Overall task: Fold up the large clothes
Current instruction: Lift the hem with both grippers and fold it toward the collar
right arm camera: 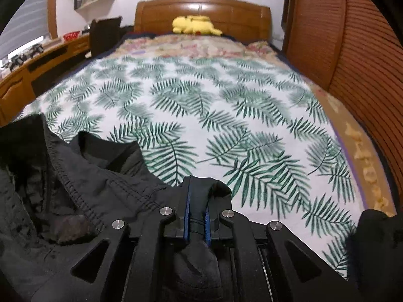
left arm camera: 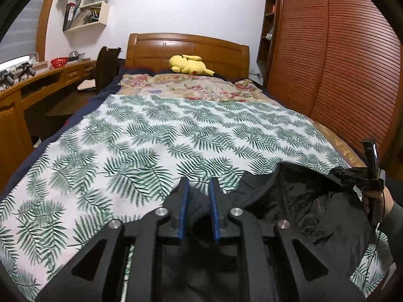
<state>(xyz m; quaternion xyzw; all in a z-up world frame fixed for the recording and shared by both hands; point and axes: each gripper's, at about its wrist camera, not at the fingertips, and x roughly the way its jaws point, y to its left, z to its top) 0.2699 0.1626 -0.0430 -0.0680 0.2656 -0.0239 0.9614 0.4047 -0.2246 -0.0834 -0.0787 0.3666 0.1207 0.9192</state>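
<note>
A black jacket [right arm camera: 75, 188] lies bunched at the near end of the bed, on a white sheet printed with green fern leaves [left arm camera: 156, 136]. The right gripper [right arm camera: 197, 196] pinches a fold of the jacket between its blue pads. The left gripper [left arm camera: 199, 188] has its jaws slightly parted, with dark cloth lying between them. A yellow plush toy [left arm camera: 189, 65] rests by the wooden headboard [left arm camera: 186, 47].

Both wrist cameras are looking forward over their own fingers, angled slightly down and close, sharing the leaf-print white bedsheet [left arm camera: 156, 136] ahead and the wooden headboard [right arm camera: 201, 12] beyond.
</note>
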